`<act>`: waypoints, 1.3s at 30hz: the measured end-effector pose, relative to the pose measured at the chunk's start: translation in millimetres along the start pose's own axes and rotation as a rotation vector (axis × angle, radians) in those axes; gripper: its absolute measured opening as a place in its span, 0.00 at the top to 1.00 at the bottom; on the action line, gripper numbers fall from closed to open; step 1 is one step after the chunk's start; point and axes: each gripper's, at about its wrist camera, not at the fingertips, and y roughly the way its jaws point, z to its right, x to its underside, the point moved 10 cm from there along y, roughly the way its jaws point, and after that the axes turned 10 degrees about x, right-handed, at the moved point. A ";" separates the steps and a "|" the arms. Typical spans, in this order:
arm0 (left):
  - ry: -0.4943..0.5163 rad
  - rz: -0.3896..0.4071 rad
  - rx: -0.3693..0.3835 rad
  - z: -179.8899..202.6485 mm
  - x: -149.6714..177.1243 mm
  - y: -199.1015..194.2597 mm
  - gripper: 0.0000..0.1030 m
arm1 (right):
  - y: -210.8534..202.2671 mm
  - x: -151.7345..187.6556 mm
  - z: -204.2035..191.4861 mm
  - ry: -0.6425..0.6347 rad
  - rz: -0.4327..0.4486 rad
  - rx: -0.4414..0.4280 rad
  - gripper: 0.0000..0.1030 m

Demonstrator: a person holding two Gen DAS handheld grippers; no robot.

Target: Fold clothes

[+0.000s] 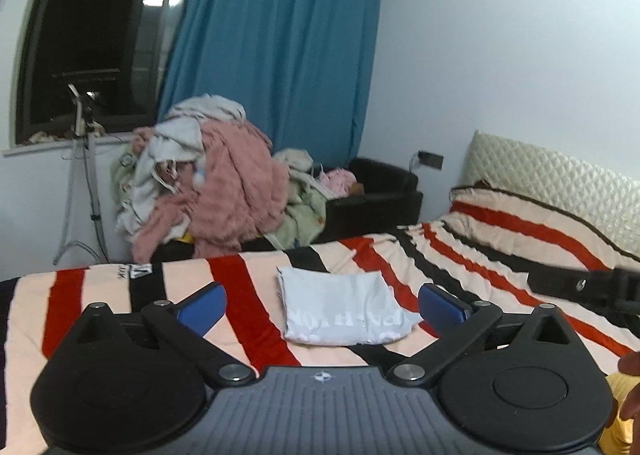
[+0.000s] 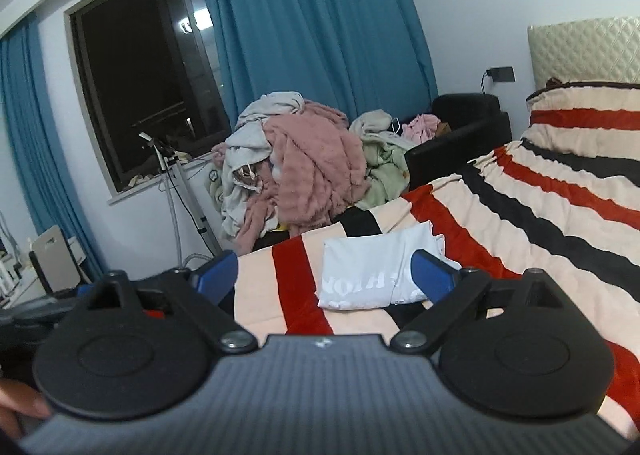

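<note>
The left gripper (image 1: 322,305) has its jaws spread wide, and nothing is between the blue fingers (image 1: 202,307). It hangs above the bed without touching anything. The right gripper (image 2: 323,277) is released in the same way, wide apart and holding nothing; in its view the right finger stands in front of a corner of the folded shirt, but I cannot tell if it touches.

The folded white T-shirt (image 1: 340,309) lies flat on the striped blanket (image 1: 460,255), seen at about 12 o'clock from the left gripper, just ahead of the fingers. In the right wrist view the same shirt (image 2: 372,273) is at about 1 o'clock, with grey reversed letters on its near part. It is a neat rectangle with its edges resting on the blanket.

The blanket has cream, red and black stripes and covers the whole bed up to the quilted headboard (image 1: 560,179) at 2 o'clock. Behind the bed, at 11 o'clock, a big pile of clothes (image 1: 212,183) with a pink fluffy piece sits on a black sofa (image 1: 380,191). Blue curtains (image 1: 280,35) hang beside a dark window (image 1: 92,31), and a thin stand (image 1: 84,159) is under the window sill.

Around the shirt the blanket lies flat on all sides. The near bed edge is at 9 o'clock in the left view.
</note>
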 end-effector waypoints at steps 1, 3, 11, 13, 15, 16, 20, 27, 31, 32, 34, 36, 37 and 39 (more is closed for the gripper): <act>0.011 0.016 -0.008 1.9 0.3 -9.1 0.00 | -3.2 3.5 -0.4 -0.006 0.006 0.002 0.08; 0.021 0.038 -0.013 5.9 3.4 -26.5 0.00 | -8.9 11.4 -0.9 -0.017 0.019 0.005 0.08; -0.008 0.099 -0.026 6.7 45.3 -72.1 0.00 | -17.7 64.8 2.1 -0.052 0.043 0.022 0.08; 0.001 0.101 -0.029 6.4 58.9 -77.8 0.00 | -20.7 79.7 -0.2 -0.078 0.056 0.015 0.08; 0.020 0.100 -0.041 5.1 70.9 -79.9 0.00 | -20.7 91.8 -2.7 -0.093 0.066 0.016 0.08; 0.031 0.098 -0.046 4.5 76.4 -80.4 0.00 | -19.9 96.5 -4.1 -0.091 0.071 0.015 0.08; 0.040 0.089 -0.055 -1.4 91.7 -77.1 0.00 | -13.3 114.2 -11.6 -0.106 0.085 0.016 0.08; 0.052 0.079 -0.051 -11.6 104.0 -75.2 0.00 | -1.9 130.2 -13.5 -0.118 0.071 0.036 0.08; 0.048 0.069 -0.059 -18.9 109.8 -70.0 0.00 | 1.0 134.2 -11.7 -0.113 0.078 0.054 0.08; 0.050 0.068 -0.063 -20.3 111.9 -68.9 0.00 | 2.3 136.0 -12.0 -0.118 0.078 0.059 0.08; 0.045 0.066 -0.069 -22.8 115.3 -67.7 0.00 | 4.2 138.9 -14.0 -0.132 0.075 0.062 0.08; 0.033 0.065 -0.069 -24.8 117.4 -67.7 0.00 | 4.6 139.5 -14.3 -0.135 0.080 0.068 0.08; 0.027 0.065 -0.067 -25.5 117.8 -67.8 0.00 | 4.4 139.7 -14.7 -0.136 0.083 0.070 0.08; 0.017 0.065 -0.065 -27.2 118.6 -68.4 0.00 | 3.9 141.0 -16.3 -0.143 0.085 0.071 0.08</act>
